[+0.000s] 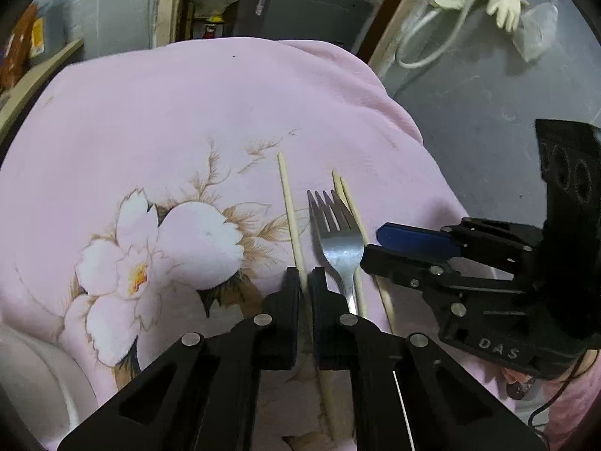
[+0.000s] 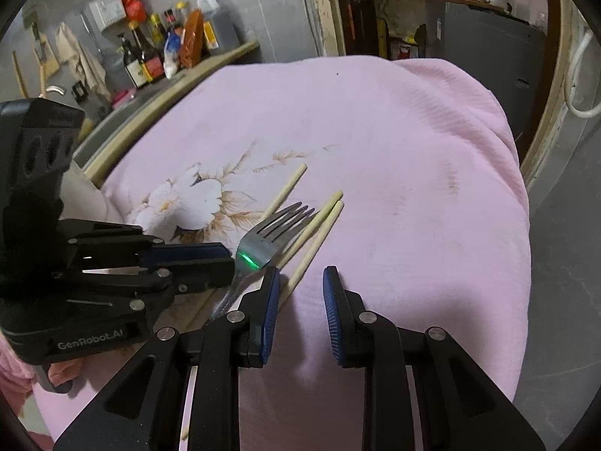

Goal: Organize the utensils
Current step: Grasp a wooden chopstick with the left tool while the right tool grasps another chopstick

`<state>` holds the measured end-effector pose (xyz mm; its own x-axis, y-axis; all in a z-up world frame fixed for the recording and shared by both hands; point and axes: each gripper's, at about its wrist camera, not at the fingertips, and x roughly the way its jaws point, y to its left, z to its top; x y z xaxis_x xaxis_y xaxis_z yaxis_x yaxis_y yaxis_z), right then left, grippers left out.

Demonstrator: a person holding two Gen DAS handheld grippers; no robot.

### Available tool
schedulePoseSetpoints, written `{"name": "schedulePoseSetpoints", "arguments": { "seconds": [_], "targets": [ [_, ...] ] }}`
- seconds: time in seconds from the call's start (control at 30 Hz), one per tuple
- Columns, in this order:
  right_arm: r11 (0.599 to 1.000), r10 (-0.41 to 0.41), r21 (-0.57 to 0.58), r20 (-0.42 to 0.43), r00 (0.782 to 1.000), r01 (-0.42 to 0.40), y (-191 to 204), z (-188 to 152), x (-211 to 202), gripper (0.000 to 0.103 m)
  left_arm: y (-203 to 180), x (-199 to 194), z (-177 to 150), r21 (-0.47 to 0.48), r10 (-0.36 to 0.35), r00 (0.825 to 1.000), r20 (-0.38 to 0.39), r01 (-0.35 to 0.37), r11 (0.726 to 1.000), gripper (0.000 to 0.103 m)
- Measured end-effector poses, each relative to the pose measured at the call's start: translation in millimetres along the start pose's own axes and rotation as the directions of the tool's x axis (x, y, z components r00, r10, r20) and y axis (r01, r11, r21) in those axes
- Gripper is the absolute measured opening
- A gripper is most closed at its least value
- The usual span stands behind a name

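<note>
On pink cloth point(image 1: 188, 94) | L tongs point(image 1: 305, 276) clamp lone chopstick point(image 1: 287, 195) | R tongs point(image 2: 301, 276) agape, empty; bottles point(image 2: 150, 56) R cam only

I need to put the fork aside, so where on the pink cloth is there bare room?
Free: the pink cloth right of the paired chopsticks, out to its draped edge, and the stretch beyond the flower print. Crowded: around the fork, where the single chopstick, left gripper and right gripper bunch.

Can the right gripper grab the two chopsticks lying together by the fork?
Probably yes. The right gripper is open, and the chopstick pair lies just ahead of its left finger with nothing on top. The fork lies close beside them, so it could get bumped.
</note>
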<state>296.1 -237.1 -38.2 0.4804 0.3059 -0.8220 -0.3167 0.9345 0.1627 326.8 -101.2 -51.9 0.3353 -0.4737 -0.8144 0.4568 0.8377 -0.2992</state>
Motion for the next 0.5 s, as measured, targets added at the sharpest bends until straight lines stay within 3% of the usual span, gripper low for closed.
{"name": "schedulePoseSetpoints", "arguments": {
  "seconds": [0.13,0.37,0.5],
  "targets": [
    [0.999,0.010,0.045,-0.062,0.998,-0.007,-5,8,4,0.021,7,-9,-11,-0.060,-0.001,1.000,0.001,0.001,0.998,0.003],
    [0.995,-0.046,0.076,-0.145,0.988,0.058,1,19,11,0.021,4,-25,-31,-0.053,0.031,1.000,-0.002,-0.031,0.998,0.003],
    [0.990,-0.083,0.105,-0.152,0.985,0.099,7,19,12,0.009,5,-33,-37,-0.053,0.035,0.999,-0.017,-0.036,0.998,0.003]
  ]
}}
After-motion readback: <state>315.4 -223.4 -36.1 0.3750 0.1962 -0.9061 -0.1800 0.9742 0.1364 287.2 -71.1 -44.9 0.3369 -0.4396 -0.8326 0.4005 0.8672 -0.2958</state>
